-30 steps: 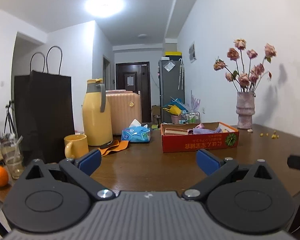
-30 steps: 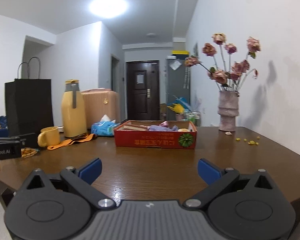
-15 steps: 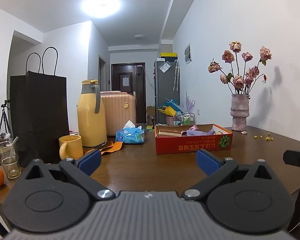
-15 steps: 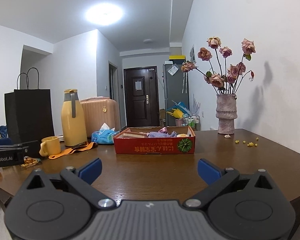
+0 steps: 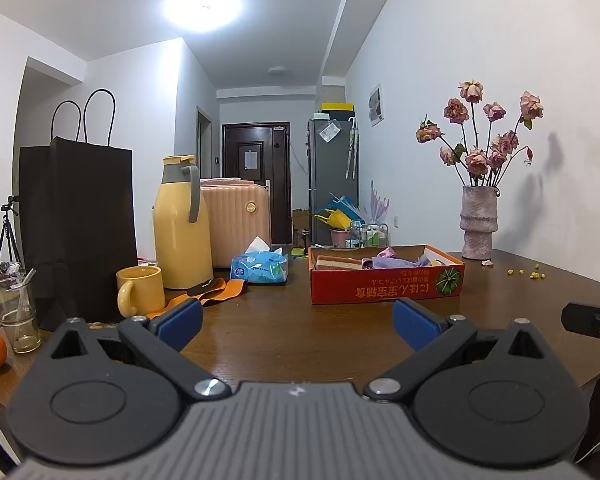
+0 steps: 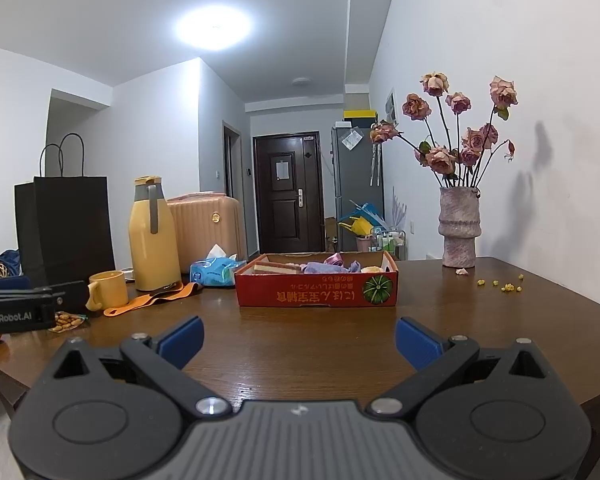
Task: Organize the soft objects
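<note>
I see both sets of tongs held above the near edge of the dark wooden bench (image 5: 300,332), gripping nothing. The left tongs (image 5: 296,322) stand wide apart, blue pads (image 5: 178,324) at lower centre of the frame; the right tongs (image 6: 298,340) are equally spread. The soft things, a purple crumpled cloth (image 6: 332,267) and a layered sponge block (image 6: 276,269), lie inside the red cardboard box (image 6: 316,294) at mid-frame, well apart from both tongs. Left of the box I see a blue tissue pack (image 5: 260,268), a yellow thermos jug (image 5: 182,224), a yellow mug (image 5: 140,292) and an orange strap (image 5: 216,294).
</note>
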Demonstrator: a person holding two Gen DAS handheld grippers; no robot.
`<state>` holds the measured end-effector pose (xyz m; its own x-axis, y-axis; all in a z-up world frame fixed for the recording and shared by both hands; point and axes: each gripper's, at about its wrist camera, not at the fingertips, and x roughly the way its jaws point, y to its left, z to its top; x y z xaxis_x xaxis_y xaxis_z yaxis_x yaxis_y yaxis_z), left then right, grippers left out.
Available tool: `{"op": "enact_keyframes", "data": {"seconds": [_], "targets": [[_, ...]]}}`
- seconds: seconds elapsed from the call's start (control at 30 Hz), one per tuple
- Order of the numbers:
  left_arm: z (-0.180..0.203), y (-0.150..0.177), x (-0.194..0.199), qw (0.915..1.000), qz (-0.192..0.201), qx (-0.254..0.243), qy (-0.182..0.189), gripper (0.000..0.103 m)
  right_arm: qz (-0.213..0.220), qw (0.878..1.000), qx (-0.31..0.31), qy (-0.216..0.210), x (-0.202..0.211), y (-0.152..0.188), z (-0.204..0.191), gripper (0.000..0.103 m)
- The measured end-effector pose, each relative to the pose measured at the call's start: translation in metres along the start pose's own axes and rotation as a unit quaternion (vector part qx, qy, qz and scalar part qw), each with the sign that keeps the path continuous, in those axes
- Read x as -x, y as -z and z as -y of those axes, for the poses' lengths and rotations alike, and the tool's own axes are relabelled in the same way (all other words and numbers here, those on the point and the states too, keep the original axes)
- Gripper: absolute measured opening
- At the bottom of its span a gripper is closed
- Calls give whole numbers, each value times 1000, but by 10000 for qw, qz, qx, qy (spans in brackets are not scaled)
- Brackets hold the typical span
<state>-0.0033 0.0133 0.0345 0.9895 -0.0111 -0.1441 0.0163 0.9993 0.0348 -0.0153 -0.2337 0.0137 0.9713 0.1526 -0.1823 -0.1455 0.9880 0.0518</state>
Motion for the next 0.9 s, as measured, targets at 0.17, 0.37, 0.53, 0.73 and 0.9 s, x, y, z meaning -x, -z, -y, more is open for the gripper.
{"op": "enact_keyframes", "data": {"seconds": [0.17,0.37,0.53,0.73,0.9], "targets": [[0,0,-1,10000,-7,-7,8,103,0,10000,5,-33,0,0,0,102],[1,0,-1,10000,-10,0,10,103,-7,10000,-2,-53,-1,1,-1,102],[0,0,-1,10000,-16,-2,9,103,-27,10000,-4,-47,-2,1,0,102],[0,0,-1,10000,-46,-12,43,103,-14,10000,-22,-32,-1,0,1,102],[-1,1,-2,10000,-46,-33,49,103,-20,10000,-47,-55,-1,1,3,102]]}}
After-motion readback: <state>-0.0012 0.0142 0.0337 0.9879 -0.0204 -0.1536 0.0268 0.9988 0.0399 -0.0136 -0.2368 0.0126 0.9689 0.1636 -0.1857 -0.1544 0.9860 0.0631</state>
